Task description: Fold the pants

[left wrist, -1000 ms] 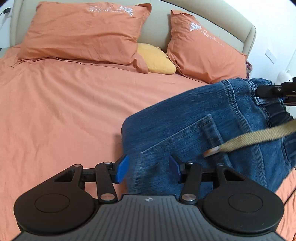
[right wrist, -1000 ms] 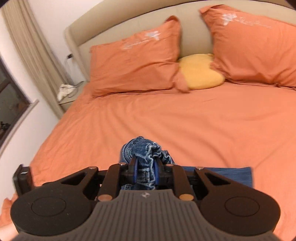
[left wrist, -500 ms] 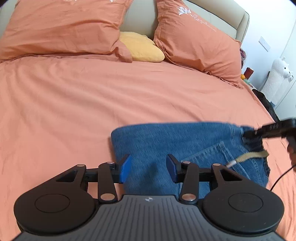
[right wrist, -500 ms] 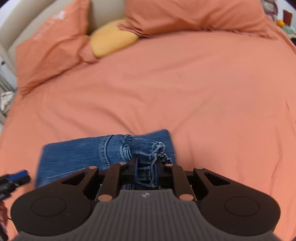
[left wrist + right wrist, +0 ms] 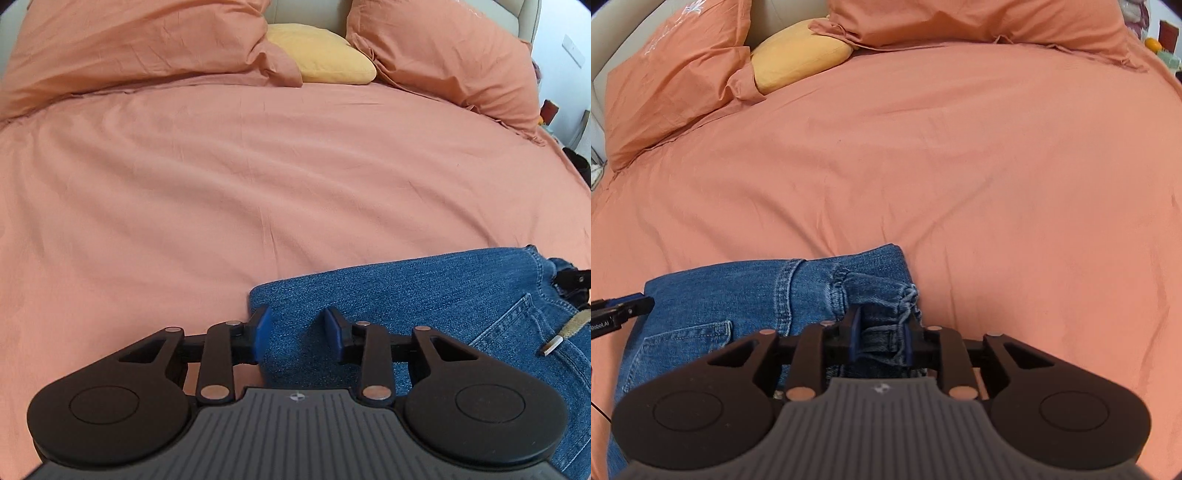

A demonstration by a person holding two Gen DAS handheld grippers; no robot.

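The folded blue denim pants (image 5: 424,295) lie flat on the orange bed sheet (image 5: 258,166), near edge of the bed, well apart from the orange pillows (image 5: 129,48) and the small yellow cushion (image 5: 317,55) at the headboard. The bundle's long axis runs left-right across both my views, so the two grippers sit at opposite ends of it. My right gripper (image 5: 881,338) has its blue-padded fingers (image 5: 854,332) pinched on the bunched frayed hem and seam stack at the right end of the denim (image 5: 775,291); cloth fills the gap, so that is a live grip. My left gripper (image 5: 295,332) is spread, nothing between the fingers (image 5: 263,326), hovering just over the left fold edge: one pad sits right at the corner of the denim, the other is over the cloth. Whether the pads touch the fabric I cannot tell. The back pocket and a tan strap with a metal tip (image 5: 563,330) lie to the right of my left fingers, toward the right gripper. My read: the fold looks mostly done, this is set-down or squaring up. Key relation: the left corner lies directly ahead of my open left fingers, so the left is the nearer one for any regrasp there. Risk: if the right lets go unevenly, that thick hem stack may spring open.
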